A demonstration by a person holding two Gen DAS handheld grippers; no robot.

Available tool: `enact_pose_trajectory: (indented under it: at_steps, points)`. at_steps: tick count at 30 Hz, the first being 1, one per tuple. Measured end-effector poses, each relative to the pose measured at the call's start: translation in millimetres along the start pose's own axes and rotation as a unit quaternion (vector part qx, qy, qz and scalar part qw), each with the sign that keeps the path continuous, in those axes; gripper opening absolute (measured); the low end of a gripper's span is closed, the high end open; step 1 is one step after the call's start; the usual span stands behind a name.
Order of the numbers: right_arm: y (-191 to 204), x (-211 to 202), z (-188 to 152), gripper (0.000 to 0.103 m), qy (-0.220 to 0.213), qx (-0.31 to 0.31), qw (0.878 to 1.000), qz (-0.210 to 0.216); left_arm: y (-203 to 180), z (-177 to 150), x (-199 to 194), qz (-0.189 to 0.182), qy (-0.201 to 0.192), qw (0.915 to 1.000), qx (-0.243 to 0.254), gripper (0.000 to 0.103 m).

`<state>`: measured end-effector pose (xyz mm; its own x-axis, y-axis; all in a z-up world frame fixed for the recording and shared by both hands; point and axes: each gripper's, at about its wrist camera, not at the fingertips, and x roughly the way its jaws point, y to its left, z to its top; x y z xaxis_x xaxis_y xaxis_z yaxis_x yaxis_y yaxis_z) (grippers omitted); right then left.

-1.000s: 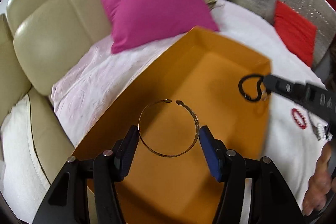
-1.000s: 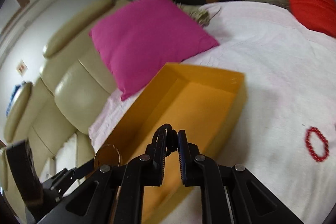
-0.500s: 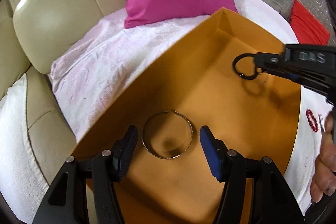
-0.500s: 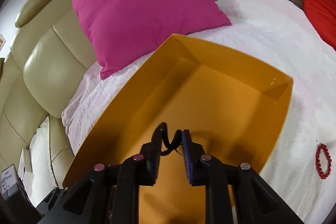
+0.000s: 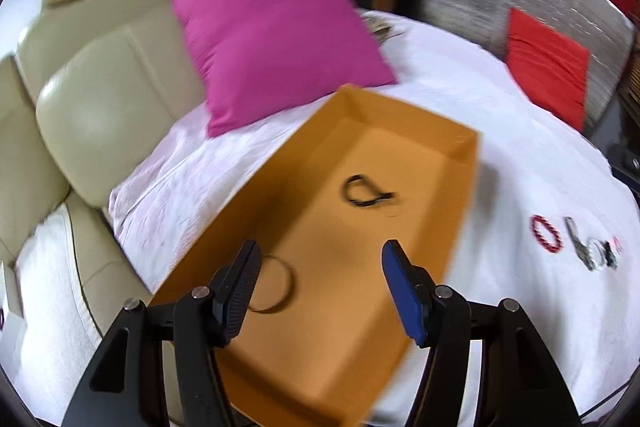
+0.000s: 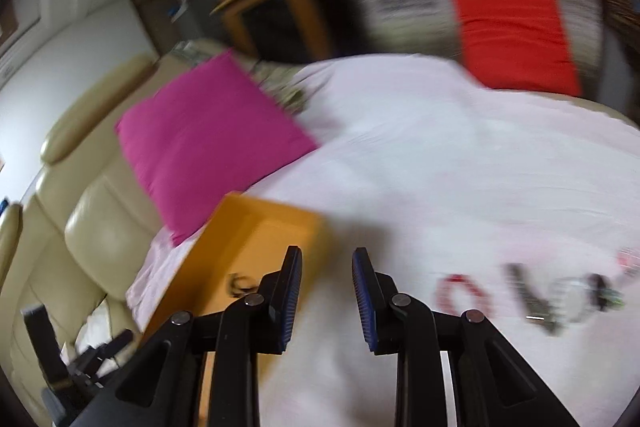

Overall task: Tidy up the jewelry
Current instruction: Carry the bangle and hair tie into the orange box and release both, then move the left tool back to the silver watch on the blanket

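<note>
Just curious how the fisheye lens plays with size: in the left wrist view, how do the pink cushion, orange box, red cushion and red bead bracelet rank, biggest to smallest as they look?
1. Orange box and pink cushion: both look huge; the box is nearer the camera, so I won't rank them.
2. Red cushion.
3. Red bead bracelet, by far the smallest.

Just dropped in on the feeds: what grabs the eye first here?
The orange box on the white sheet, with a black ring and a thin bangle lying inside. Behind it, a magenta pillow leans on the cream sofa; a red bead bracelet waits to the box's right.
</note>
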<state>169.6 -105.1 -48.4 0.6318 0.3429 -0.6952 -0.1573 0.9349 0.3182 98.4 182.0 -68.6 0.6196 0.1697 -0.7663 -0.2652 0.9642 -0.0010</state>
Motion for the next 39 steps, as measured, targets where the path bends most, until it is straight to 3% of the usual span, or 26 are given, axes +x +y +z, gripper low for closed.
enact_pose_trajectory:
  at_steps: [6, 12, 17, 27, 31, 39]
  points:
    - [-123.6, -65.4, -30.4, 0.030, -0.026, 0.078, 0.996, -0.043, -80.9, 0.7, -19.4, -0.025, -0.023, 0.9967, 0.074, 0.072]
    - [-198.4, -76.7, -60.7, 0.030, -0.025, 0.143, 0.989, -0.042, -171.2, -5.5, -1.2, -0.067, -0.028, 0.9861, 0.149, 0.073]
    - [-247.1, -70.0, -81.7, 0.030, -0.019, 0.191, 0.981, -0.037, -211.4, -6.3, 30.5, -0.100, 0.002, 0.9834, 0.151, 0.073]
    - [-309.9, -55.2, -88.8, 0.030, 0.012, 0.259, 0.965, -0.040, -284.9, -10.2, 70.3, -0.170, 0.022, 0.9737, 0.149, 0.073]
    - [-326.1, -56.7, -87.4, 0.030, 0.007, 0.271, 0.961, -0.059, -304.0, -17.7, 89.0, -0.180, 0.054, 0.9695, 0.158, 0.073]
    - [-356.4, -52.6, -77.6, 0.030, -0.010, 0.297, 0.951, -0.082, -327.2, -10.9, 116.9, -0.188, 0.076, 0.9675, 0.151, 0.073]
